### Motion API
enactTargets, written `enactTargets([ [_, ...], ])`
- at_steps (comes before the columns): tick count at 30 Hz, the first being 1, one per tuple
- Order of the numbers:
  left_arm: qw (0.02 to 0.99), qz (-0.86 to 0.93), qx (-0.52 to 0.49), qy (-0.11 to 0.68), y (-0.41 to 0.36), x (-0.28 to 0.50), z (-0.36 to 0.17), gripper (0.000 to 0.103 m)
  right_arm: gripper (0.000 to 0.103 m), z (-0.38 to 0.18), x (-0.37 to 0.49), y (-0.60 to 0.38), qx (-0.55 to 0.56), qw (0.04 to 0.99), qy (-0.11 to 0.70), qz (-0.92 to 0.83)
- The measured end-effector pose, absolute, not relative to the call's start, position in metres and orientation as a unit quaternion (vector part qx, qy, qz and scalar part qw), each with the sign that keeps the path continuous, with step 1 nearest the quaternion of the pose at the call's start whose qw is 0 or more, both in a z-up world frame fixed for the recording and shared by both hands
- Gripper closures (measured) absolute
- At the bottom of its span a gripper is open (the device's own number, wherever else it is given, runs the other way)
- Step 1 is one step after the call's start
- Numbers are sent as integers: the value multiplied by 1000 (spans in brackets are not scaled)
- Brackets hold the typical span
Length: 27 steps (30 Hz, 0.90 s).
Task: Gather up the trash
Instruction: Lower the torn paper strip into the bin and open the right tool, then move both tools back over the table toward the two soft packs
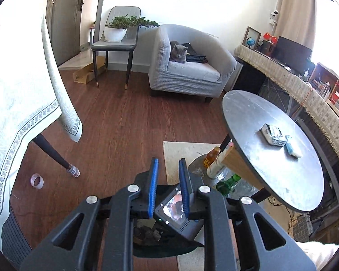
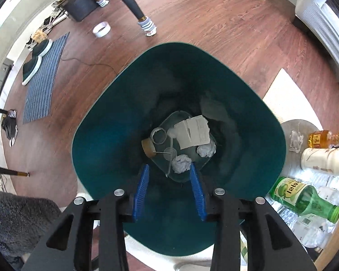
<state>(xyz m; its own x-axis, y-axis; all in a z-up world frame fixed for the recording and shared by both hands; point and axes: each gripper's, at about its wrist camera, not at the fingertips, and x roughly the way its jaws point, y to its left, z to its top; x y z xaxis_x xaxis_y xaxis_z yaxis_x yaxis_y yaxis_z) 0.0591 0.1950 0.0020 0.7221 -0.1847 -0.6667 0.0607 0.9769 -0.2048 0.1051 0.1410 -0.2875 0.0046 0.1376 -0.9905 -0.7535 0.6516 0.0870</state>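
Two hand-held grippers are at work over a dark wooden plank floor. The largest thing near them is the deep teal plastic waste bin, standing on the floor beside a pale rug. The right gripper points straight down into the bin's mouth, its blue-padded jaws parted to a moderate gap with nothing between them. At the bottom of the bin lies the collected trash: a torn white cardboard piece, two crumpled white paper balls, a clear ring-shaped lid and a round cork-coloured cap.

The left gripper is tilted downward at a slant and looks out across the room, its blue pads set narrowly apart and holding nothing; below it the right gripper's black camera housing shows between its fingers.

To the right stands a round grey metal-topped side table, and on it a crushed silver-and-white packet touching a small blue-and-white wrapper.

On the table's lower shelf sit a cream-coloured plastic bottle, a green glass bottle with an apple label lying on its side, and a small amber glass bottle.

A roll of clear tape lies on the floor by a table leg.
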Motion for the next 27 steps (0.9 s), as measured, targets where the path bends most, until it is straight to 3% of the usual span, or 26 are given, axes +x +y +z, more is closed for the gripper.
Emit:
enactTargets([
  [13, 936, -74, -84, 334, 171, 56, 28, 83, 61, -268, 87, 135, -259, 662, 603, 362],
  [17, 941, -72, -84, 321, 168, 55, 36, 83, 59, -249, 82, 133, -252, 674, 585, 373],
  [21, 944, -66, -88, 310, 167, 56, 44, 83, 51, -226, 77, 130, -242, 690, 562, 386],
  [27, 946, -56, -95, 305, 165, 59, 48, 83, 50, -189, 72, 121, -226, 711, 529, 404],
])
